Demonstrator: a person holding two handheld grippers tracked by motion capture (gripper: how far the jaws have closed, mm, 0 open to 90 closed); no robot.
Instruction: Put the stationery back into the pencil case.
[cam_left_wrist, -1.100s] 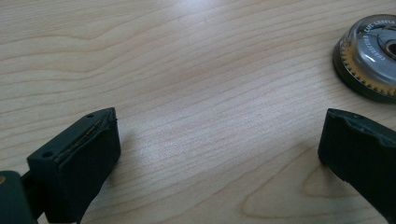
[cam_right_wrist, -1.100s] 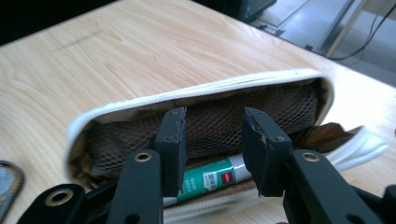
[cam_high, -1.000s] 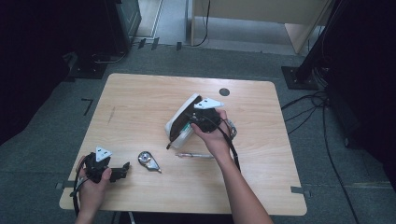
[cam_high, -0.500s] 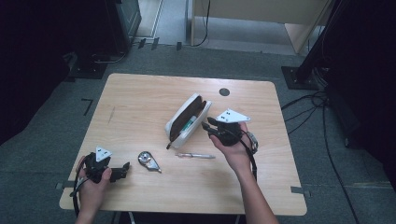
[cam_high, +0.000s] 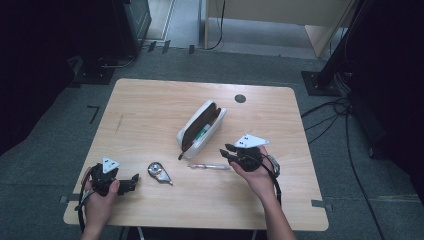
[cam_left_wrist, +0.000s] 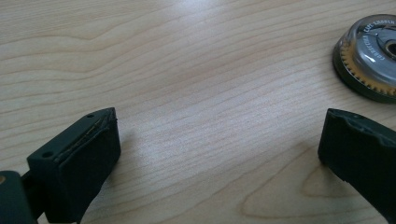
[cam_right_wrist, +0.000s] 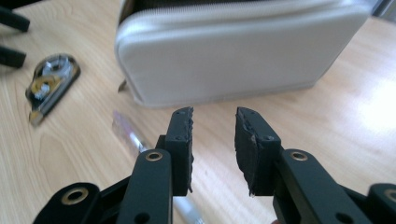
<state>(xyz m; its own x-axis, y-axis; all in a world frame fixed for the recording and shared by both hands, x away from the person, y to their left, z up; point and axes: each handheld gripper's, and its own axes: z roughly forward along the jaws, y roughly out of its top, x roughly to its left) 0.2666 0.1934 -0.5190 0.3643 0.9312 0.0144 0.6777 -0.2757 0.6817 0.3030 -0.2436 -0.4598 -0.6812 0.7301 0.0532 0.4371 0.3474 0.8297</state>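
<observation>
While the right gripper (cam_high: 229, 153) is hovering low over the wooden table (cam_high: 150, 115), its two black jaws are standing a narrow gap apart with nothing between them; they have just been closing. The pads (cam_right_wrist: 183, 140) are showing a rough, worn rubber face set in hard black plastic arms with round rivets.

Just below and ahead of these jaws, the pen (cam_high: 209, 166) is lying flat on the pale, grained wood. It is a slim, clear plastic barrel with a faceted end, and in the right gripper view (cam_right_wrist: 133, 137) it is running under the left-hand jaw, so its near end is hidden. Whether a pad is touching it cannot be told.

Beyond the jaw tips, the pencil case (cam_right_wrist: 233, 51) is resting on its side: a rounded, oblong pouch of smooth grey-white material with a zip seam along its upper edge. In the high view its mouth is standing open (cam_high: 201, 128) with dark lining showing.

Farther off to the gripper's left, the correction tape dispenser (cam_right_wrist: 49, 84) is lying flat, a teardrop-shaped shell of clear plastic over a toothed reel.

The left gripper (cam_high: 134, 181) is resting near the table's front edge, jaws spread wide and empty, with the dispenser (cam_left_wrist: 369, 60) just ahead of its right-hand jaw.
</observation>
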